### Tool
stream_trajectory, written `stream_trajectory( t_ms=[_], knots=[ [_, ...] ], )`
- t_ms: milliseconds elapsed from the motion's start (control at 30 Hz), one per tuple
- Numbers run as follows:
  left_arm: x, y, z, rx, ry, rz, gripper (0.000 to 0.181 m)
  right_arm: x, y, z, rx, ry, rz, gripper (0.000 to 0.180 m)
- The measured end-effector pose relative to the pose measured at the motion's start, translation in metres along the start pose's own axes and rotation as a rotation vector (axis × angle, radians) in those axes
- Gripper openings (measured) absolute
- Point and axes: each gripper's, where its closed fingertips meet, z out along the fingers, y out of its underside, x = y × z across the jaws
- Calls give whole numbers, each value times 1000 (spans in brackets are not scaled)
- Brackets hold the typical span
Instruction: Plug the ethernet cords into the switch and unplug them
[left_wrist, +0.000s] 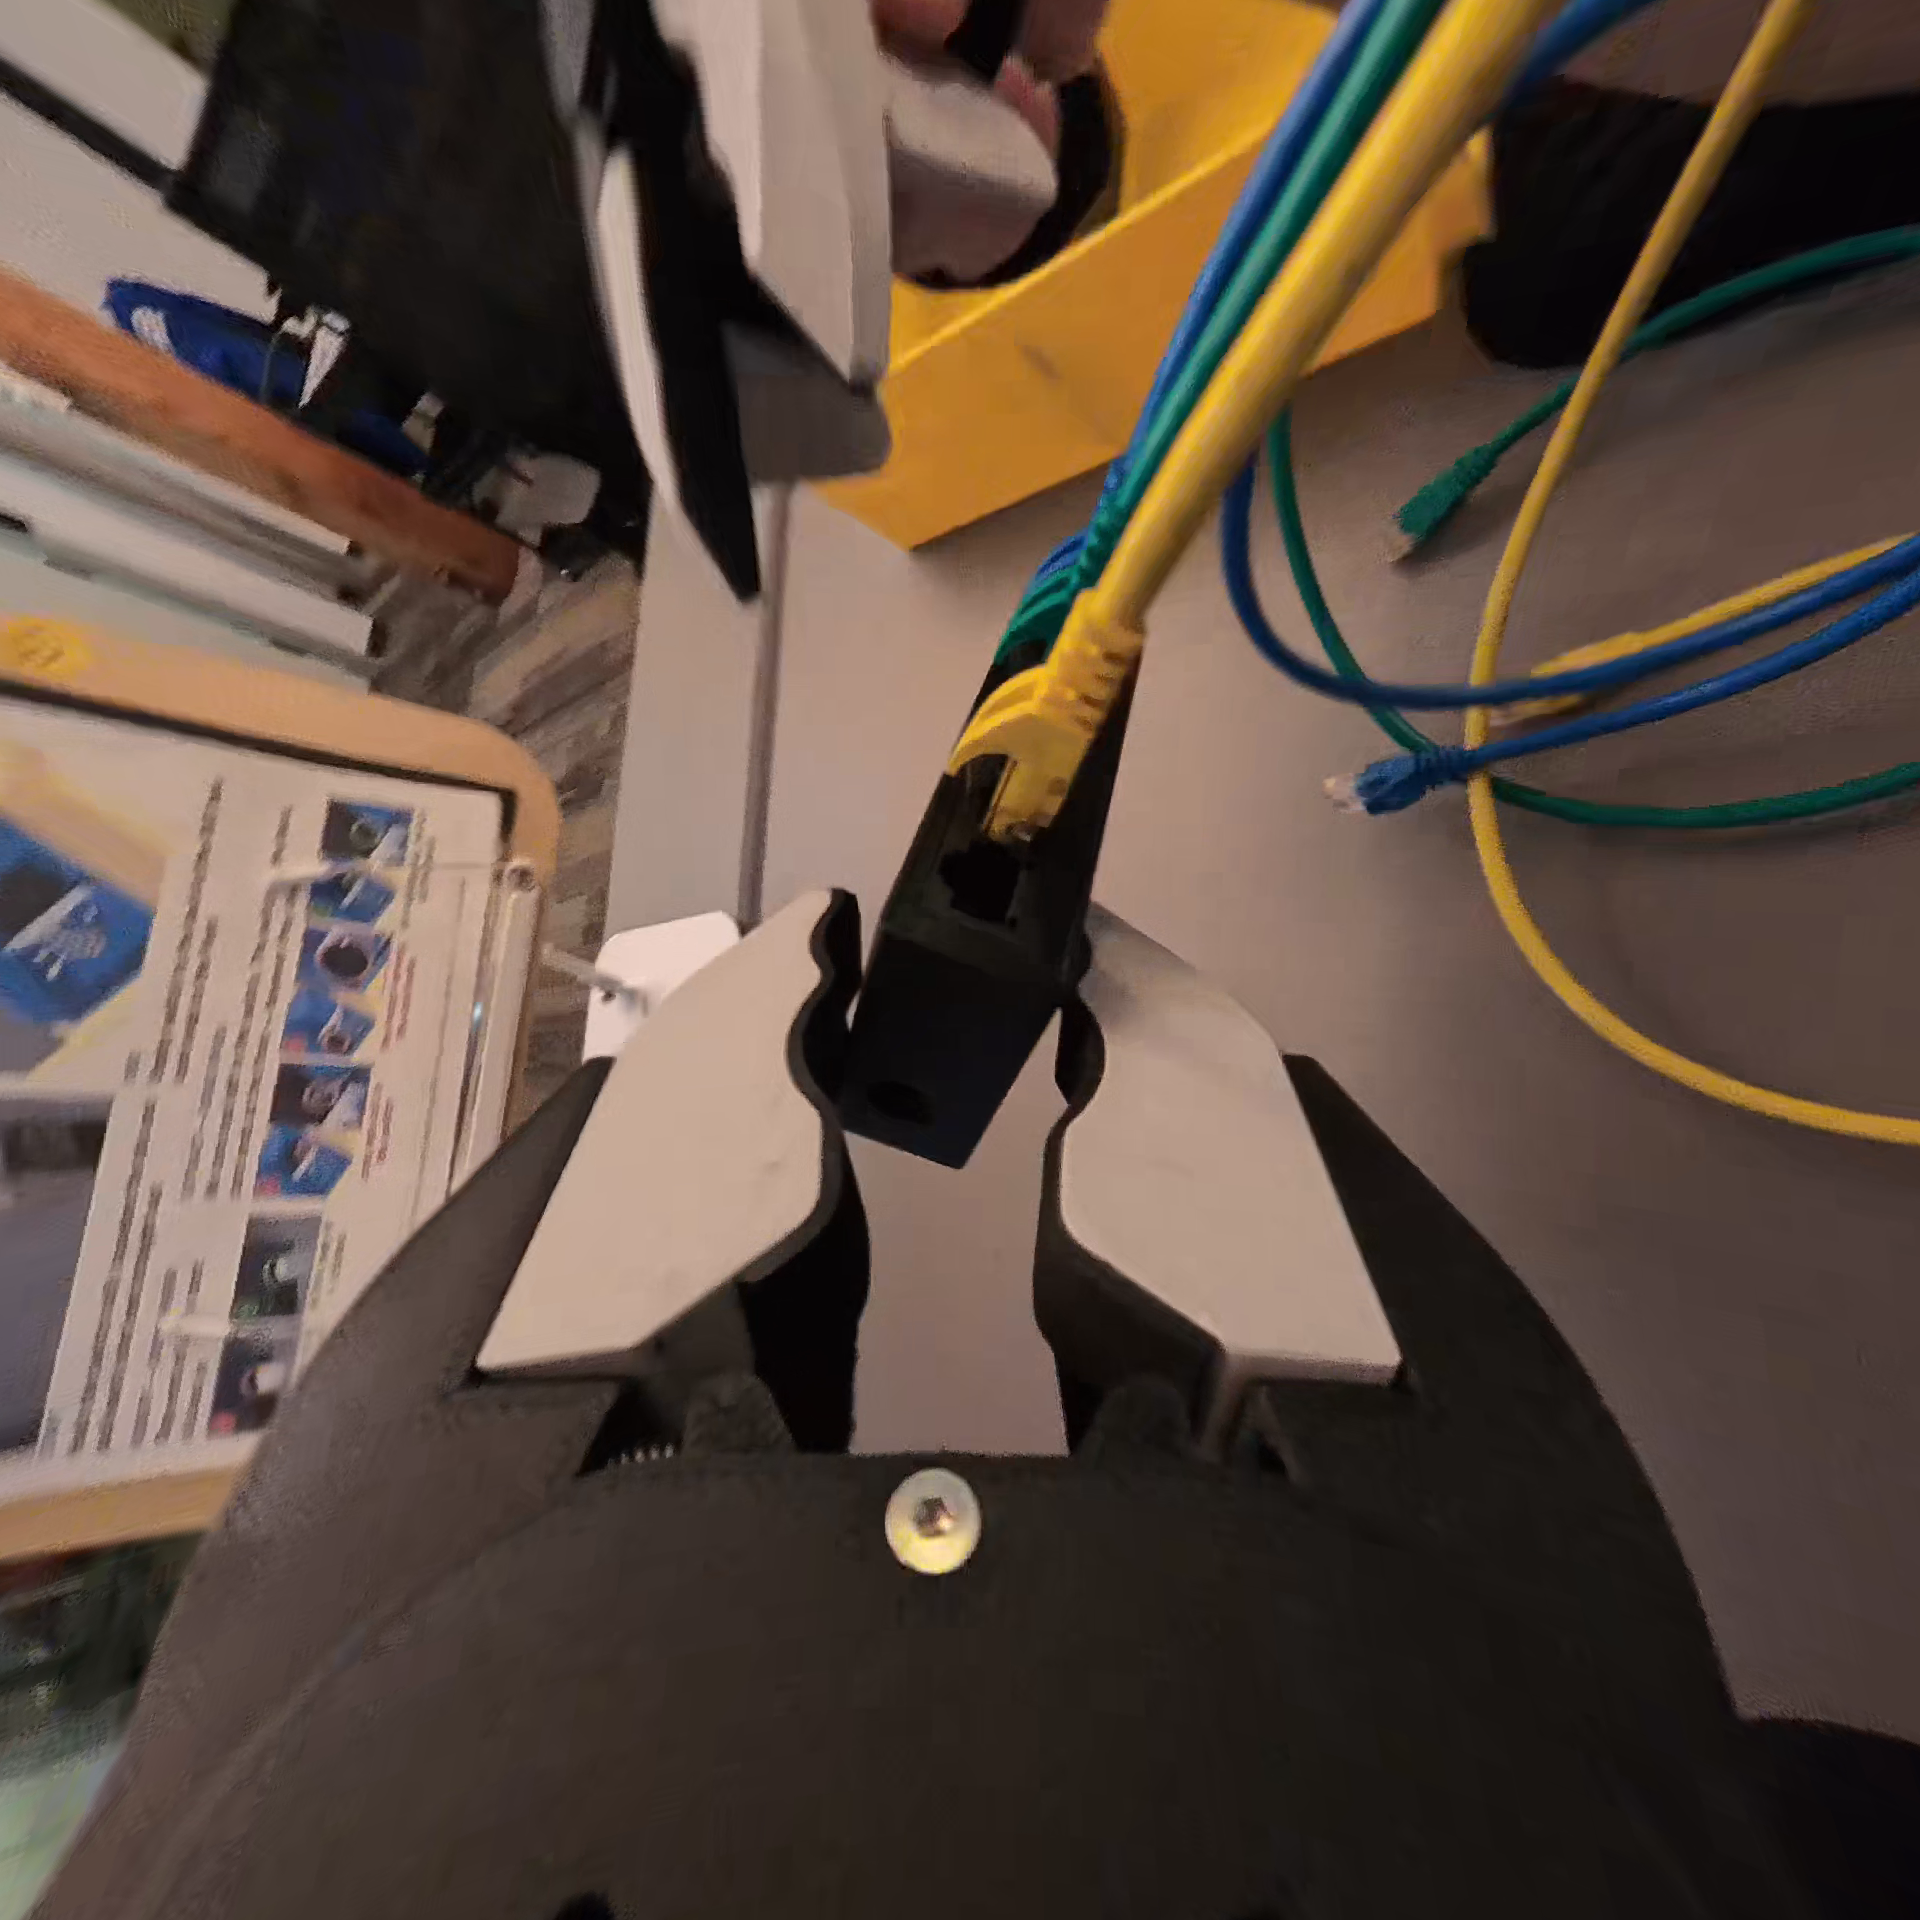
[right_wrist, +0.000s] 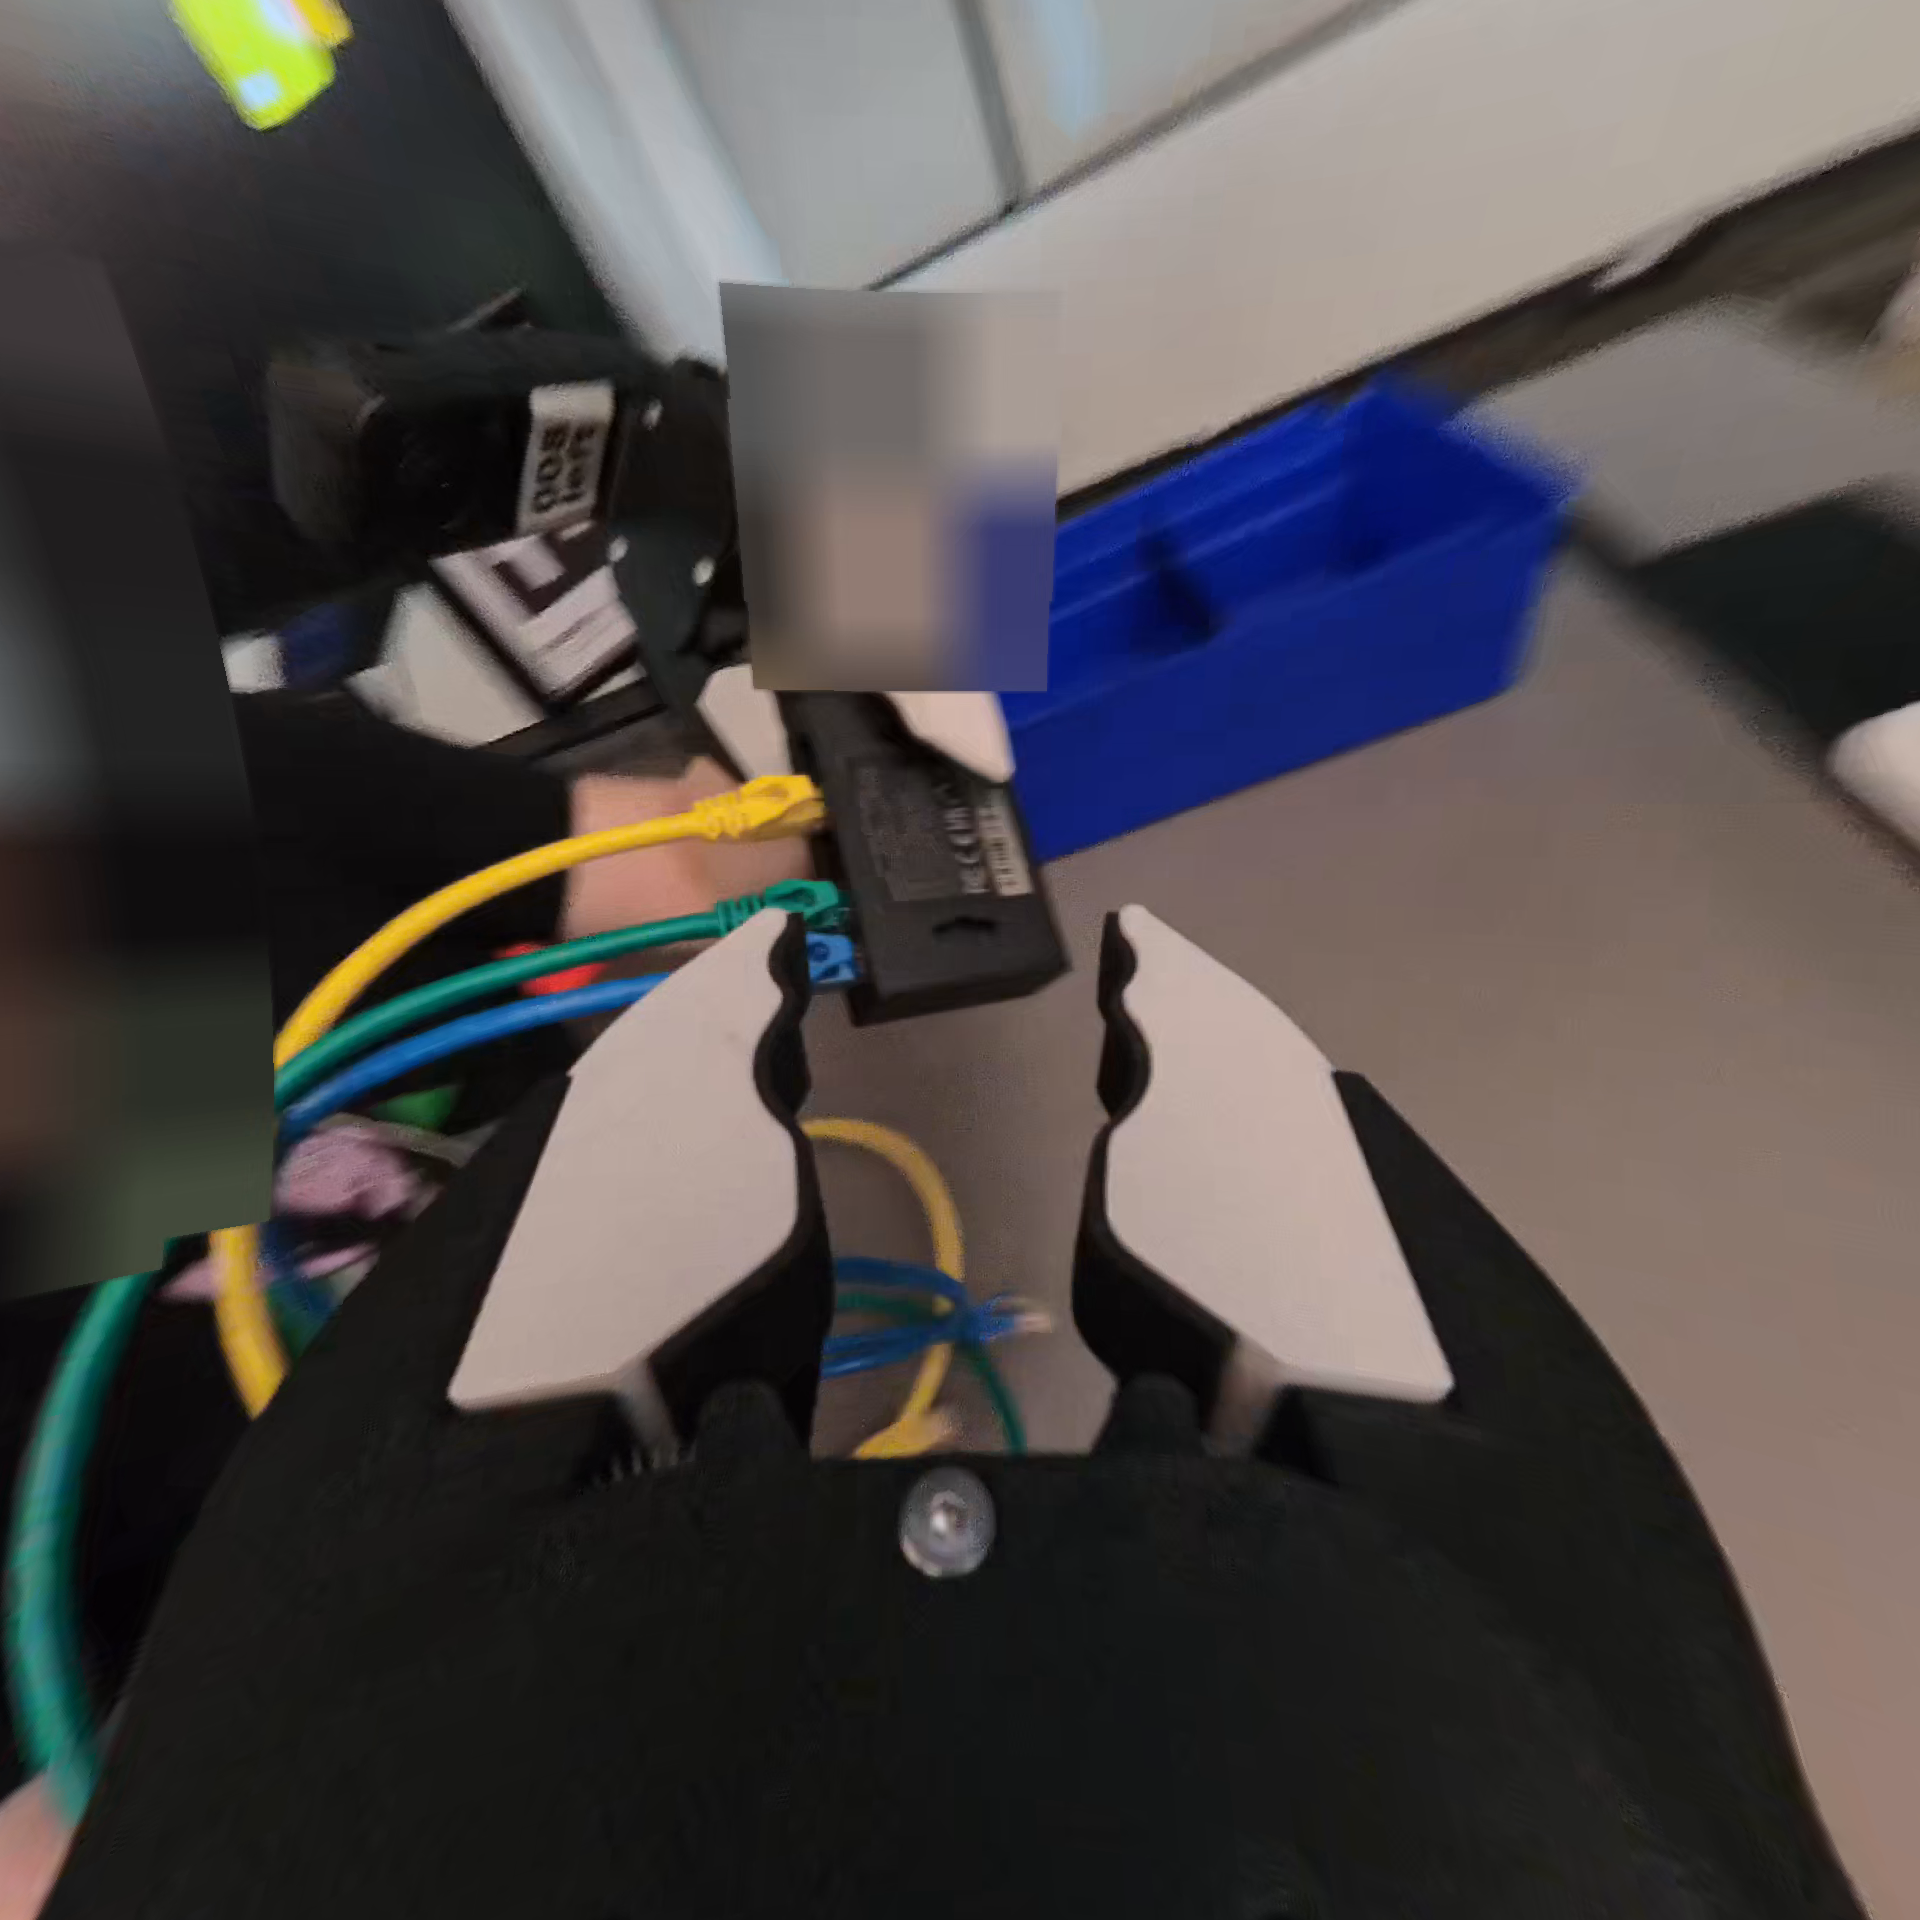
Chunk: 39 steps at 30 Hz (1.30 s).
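My left gripper (left_wrist: 961, 961) is shut on the end of the black switch (left_wrist: 966, 997) and holds it above the grey table. A yellow cord plug (left_wrist: 1055, 717) sits in a port, with green and blue cords behind it; an empty port (left_wrist: 982, 883) shows nearer me. In the right wrist view the switch (right_wrist: 935, 883) carries the yellow plug (right_wrist: 764, 808), green plug (right_wrist: 805, 902) and blue plug (right_wrist: 831, 956). My right gripper (right_wrist: 951, 951) is open and empty just short of the switch, its left finger next to the blue plug.
A yellow bin (left_wrist: 1091, 343) and a blue bin (right_wrist: 1278, 613) stand on the grey table (left_wrist: 1351, 1247). Loose cord ends lie there: green (left_wrist: 1439, 504), blue (left_wrist: 1387, 784), and a yellow loop (left_wrist: 1558, 987). A printed instruction sheet (left_wrist: 239, 1091) lies left. Across from one pair of fingers to the other is roughly 7 cm.
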Motion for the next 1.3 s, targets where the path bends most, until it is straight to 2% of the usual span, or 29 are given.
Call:
stream_trajectory(
  t_ms=[100, 167, 333, 433, 467, 500, 533, 633, 667, 700, 833, 967, 1000, 1067, 1167, 1300],
  knots=[
    [-21, 1, -13, 42, -86, -50, 33, 7, -38, -34, 187, 274, -287, 54],
    [-34, 4, -20, 42, -155, -65, 32, -6, -57, -51, 258, 390, -470, 52],
    [-52, 7, -31, 35, -275, -61, 32, -48, -103, -109, 474, 819, -787, 38],
    [-60, 9, -37, 9, -341, -41, 32, -84, -117, -136, 609, 1002, -964, 22],
    [-62, 11, -39, -6, -358, -39, 31, -98, -117, -134, 615, 995, -1020, 19],
    [-64, 12, -40, -16, -372, -39, 32, -113, -112, -118, 576, 905, -1084, 9],
    [-66, 12, -42, -19, -386, -40, 32, -128, -101, -93, 504, 747, -1136, 0],
    [-68, 10, -47, -12, -403, -47, 31, -161, -32, -12, 121, 143, -1113, 1],
    [-69, 9, -49, -5, -409, -49, 31, -163, -7, 5, -5, 12, -1089, 3],
    [-69, 8, -51, 3, -409, -55, 31, -156, 6, 20, -88, -17, -1073, 8],
    [-80, 16, -62, -30, -477, -79, 30, -97, -5, 74, -104, 185, -957, 24],
    [-93, 25, -69, -46, -532, -139, 29, -32, -37, 82, -57, 650, -736, 44],
    [-93, 24, -70, -36, -534, -149, 30, -32, -38, 88, -38, 658, -713, 44],
    [-95, 22, -69, -25, -546, -158, 29, -39, -49, 98, 118, 646, -699, 43],
    [-92, 10, -68, 20, -532, -156, 28, -31, -60, 96, 301, 691, -660, 46],
    [-86, -4, -71, 66, -515, -144, 28, 3, -57, 80, 294, 790, -617, 62]
  ],
)
